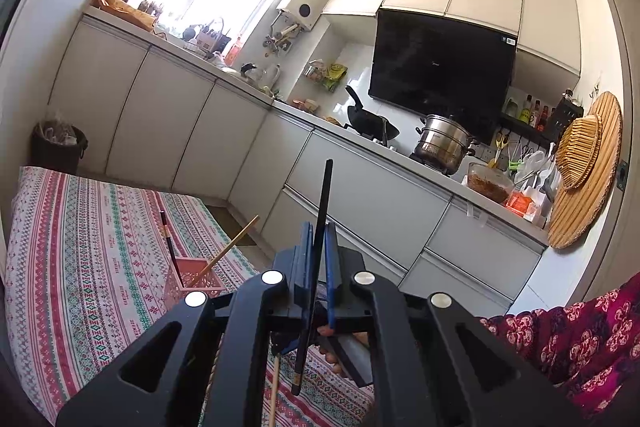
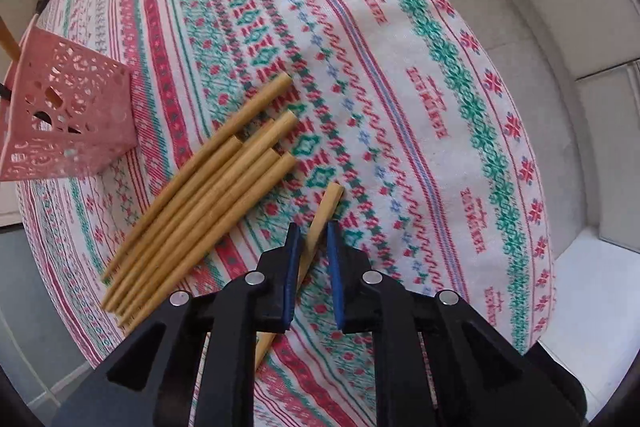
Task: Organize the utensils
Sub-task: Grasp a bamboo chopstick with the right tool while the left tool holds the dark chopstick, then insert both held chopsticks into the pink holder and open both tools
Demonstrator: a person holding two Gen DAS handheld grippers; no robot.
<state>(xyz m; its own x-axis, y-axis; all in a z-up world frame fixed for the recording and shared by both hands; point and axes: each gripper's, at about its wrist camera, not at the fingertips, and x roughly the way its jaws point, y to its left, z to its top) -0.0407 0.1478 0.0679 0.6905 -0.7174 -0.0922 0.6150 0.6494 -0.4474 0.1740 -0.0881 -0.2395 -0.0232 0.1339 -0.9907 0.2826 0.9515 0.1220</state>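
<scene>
My left gripper [image 1: 319, 227] is shut on a black chopstick [image 1: 323, 203] and holds it upright above the patterned tablecloth [image 1: 88, 259]. A pink perforated holder [image 1: 192, 281] stands on the cloth to its left, with a dark red chopstick [image 1: 168, 239] and a bamboo chopstick [image 1: 236, 239] in it. In the right wrist view, my right gripper [image 2: 312, 229] is open, its fingers on either side of a single bamboo chopstick [image 2: 326, 207] lying on the cloth. Several bamboo chopsticks [image 2: 208, 183] lie in a bundle to the left. The pink holder [image 2: 64, 111] stands at far left.
Kitchen counter [image 1: 360, 143] runs behind, with a wok [image 1: 368, 123], a steel pot [image 1: 442, 143] and a glass bowl [image 1: 490, 183]. A dark bin [image 1: 58, 147] stands on the floor at left. The table edge [image 2: 548, 227] drops off at right.
</scene>
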